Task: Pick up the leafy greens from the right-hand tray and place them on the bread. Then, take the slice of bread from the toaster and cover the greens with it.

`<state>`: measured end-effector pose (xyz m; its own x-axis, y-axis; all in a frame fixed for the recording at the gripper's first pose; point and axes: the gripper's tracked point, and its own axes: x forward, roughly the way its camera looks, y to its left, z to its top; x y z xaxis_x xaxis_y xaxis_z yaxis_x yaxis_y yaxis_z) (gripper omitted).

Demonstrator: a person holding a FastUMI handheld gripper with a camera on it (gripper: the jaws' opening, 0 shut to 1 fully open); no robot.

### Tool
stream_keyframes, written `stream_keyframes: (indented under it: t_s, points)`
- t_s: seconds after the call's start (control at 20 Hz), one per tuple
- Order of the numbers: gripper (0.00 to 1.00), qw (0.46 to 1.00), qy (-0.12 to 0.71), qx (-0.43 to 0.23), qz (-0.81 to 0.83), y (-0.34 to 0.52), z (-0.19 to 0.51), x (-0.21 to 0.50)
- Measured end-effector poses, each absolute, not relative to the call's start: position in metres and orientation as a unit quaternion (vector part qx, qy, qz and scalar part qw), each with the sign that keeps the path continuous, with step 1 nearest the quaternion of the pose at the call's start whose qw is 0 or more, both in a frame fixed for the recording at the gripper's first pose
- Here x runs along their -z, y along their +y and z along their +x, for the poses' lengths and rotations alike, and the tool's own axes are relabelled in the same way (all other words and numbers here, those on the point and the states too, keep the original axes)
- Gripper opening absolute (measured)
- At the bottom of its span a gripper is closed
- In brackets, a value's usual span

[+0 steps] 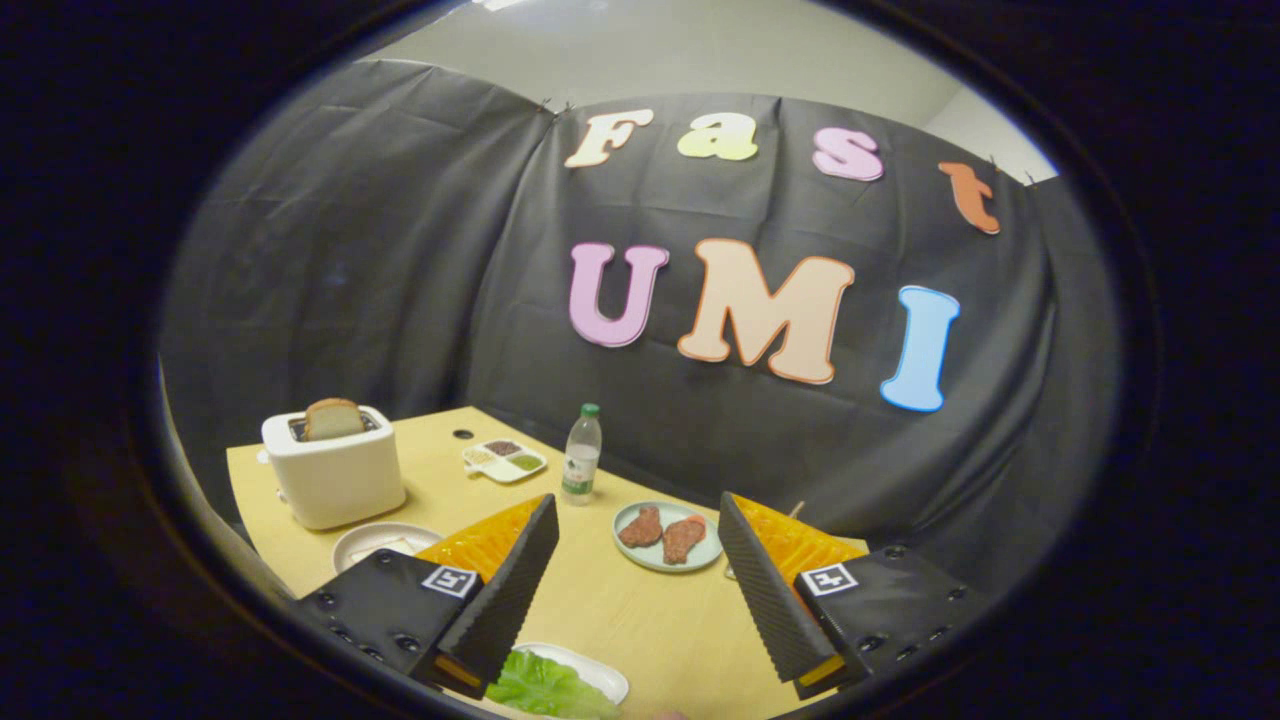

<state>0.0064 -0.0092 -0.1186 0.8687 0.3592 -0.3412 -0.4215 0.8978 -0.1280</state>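
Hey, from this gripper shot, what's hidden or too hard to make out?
- Leafy greens and their tray: partly covered by the left finger of the open tongs, which hold nothing.
- White plate by the toaster: partly behind that finger; contents unclear.
- Divided dish: contents too small.
- Bottle: label unreadable.

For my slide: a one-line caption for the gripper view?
Open gripper above table: greens near fingers, meat plate ahead, bread in toaster beyond.

A water bottle (pixel 581 453) is seen at table centre — a divided condiment dish (pixel 504 460) at its nine o'clock, a plate of meat (pixel 667 536) at four o'clock.
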Motion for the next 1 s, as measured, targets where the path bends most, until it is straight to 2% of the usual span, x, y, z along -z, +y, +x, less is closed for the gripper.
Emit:
stream_keyframes:
  t_s: [1.0]
  points:
    - [1.00,0.852,0.316,-0.383,-0.169,-0.002,-0.042,0.262]
